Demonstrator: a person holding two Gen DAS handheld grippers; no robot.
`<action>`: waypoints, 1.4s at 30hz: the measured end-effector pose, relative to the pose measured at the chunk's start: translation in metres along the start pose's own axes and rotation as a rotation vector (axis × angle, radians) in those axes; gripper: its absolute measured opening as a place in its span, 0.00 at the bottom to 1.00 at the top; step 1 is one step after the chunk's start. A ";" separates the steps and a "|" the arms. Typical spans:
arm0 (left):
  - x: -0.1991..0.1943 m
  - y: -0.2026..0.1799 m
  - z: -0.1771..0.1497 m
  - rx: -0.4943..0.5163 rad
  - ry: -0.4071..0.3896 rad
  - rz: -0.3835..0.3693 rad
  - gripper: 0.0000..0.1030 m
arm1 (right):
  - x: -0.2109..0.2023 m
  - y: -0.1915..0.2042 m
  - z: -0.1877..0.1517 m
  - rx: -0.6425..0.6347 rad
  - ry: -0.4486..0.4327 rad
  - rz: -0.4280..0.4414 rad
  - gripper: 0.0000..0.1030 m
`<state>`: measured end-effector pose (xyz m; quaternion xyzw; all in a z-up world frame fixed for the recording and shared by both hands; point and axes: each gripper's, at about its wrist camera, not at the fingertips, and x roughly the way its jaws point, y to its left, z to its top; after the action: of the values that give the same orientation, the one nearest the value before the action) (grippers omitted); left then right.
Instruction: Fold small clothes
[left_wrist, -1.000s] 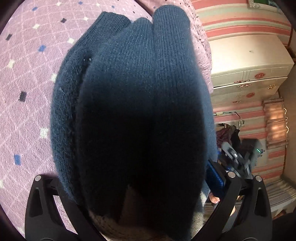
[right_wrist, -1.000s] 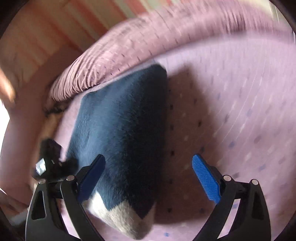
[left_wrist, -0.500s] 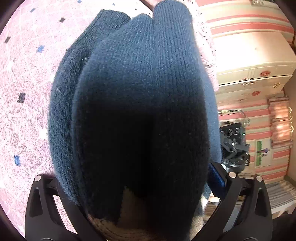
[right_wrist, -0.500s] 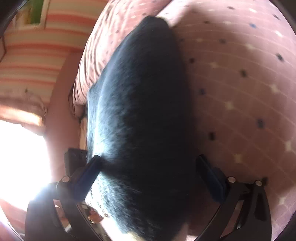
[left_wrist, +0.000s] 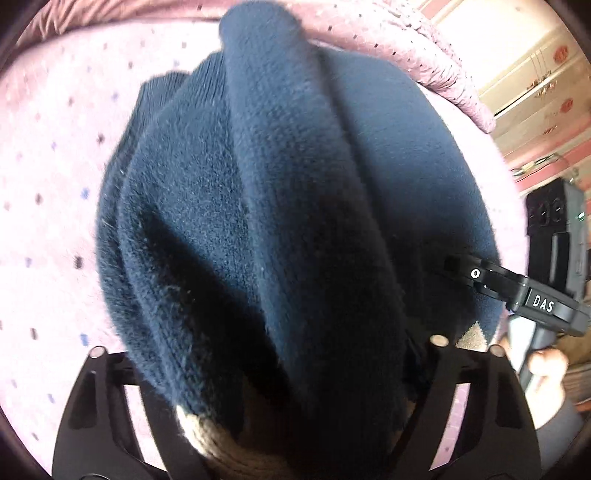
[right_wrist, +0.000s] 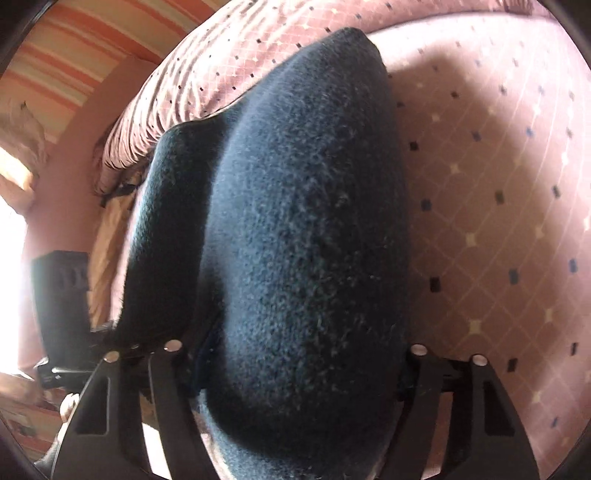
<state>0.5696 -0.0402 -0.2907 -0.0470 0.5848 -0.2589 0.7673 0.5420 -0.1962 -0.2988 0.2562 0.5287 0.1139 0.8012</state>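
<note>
A thick navy knitted garment (left_wrist: 280, 184) with a beige band (left_wrist: 221, 446) at its near end fills the left wrist view, bunched in long folds. My left gripper (left_wrist: 269, 343) is closing, and the cloth fills the gap between its jaws and hides the pads. The same navy garment (right_wrist: 303, 203) bulges between the jaws of my right gripper (right_wrist: 295, 347), which is also closing, with its pads buried in the knit. At the right of the left wrist view, the right gripper (left_wrist: 513, 288) reaches into the garment's edge, with a person's hand (left_wrist: 546, 365) behind it.
The garment lies over a pink bedspread (left_wrist: 55, 184) with a diamond pattern and small dark squares, also the bedspread (right_wrist: 498, 184) on the right. A gathered bed edge (right_wrist: 192, 85) runs behind. A cream cabinet (left_wrist: 535, 74) and a striped wall (right_wrist: 74, 55) stand beyond.
Both pairs of jaws have drawn in on the navy garment, and the blue pads no longer show. The left view has swung and tilted. The right gripper has moved in over the cloth.
</note>
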 end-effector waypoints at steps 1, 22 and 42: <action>-0.003 -0.006 0.000 0.012 -0.015 0.019 0.73 | -0.003 0.007 -0.002 -0.024 -0.011 -0.022 0.63; -0.051 -0.168 -0.022 0.088 -0.129 -0.027 0.55 | -0.181 -0.033 -0.015 -0.089 -0.163 -0.060 0.58; 0.067 -0.296 -0.100 0.131 -0.106 0.092 0.72 | -0.186 -0.224 -0.077 0.036 -0.160 0.004 0.62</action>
<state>0.3888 -0.3031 -0.2695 0.0166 0.5266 -0.2581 0.8098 0.3749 -0.4470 -0.2951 0.2801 0.4644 0.0848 0.8359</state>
